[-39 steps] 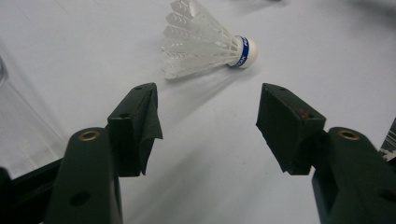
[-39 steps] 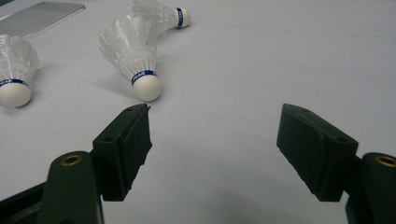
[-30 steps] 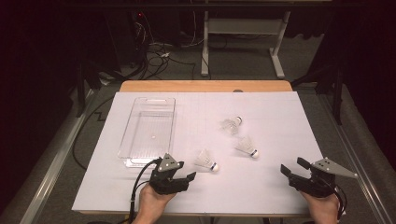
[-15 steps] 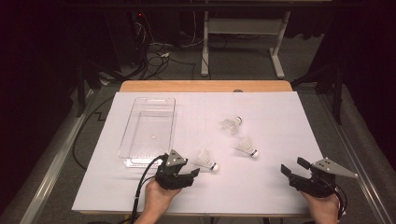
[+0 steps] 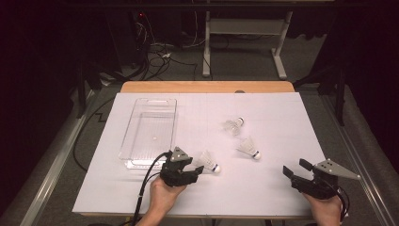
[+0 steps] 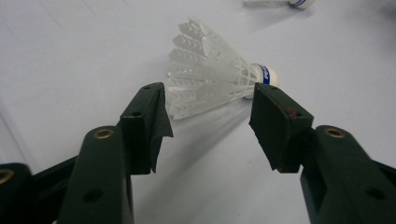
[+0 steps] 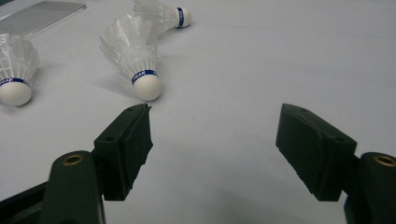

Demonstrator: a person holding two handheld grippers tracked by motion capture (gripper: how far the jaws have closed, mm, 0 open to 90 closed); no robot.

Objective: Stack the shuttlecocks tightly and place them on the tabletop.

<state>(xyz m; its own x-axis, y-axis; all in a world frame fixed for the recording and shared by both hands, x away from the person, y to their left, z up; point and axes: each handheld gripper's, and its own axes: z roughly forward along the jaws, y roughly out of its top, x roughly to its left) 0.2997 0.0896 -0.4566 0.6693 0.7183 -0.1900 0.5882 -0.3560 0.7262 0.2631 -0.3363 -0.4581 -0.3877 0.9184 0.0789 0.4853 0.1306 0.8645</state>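
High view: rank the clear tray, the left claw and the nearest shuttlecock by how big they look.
1. Clear tray, largest by far.
2. Left claw, nearer the camera, which may flatter it.
3. Nearest shuttlecock, smallest.

The table [image 5: 141, 88] shows bare wood along its far edge under a matt white paper sheet [image 5: 282, 188]. The tray [image 5: 149, 129] is clear, glossy plastic. The shuttlecocks [image 6: 212, 70] have white feather-like skirts and smooth white heads. The black jaw pads [image 6: 149, 126] look matt and rough-edged.
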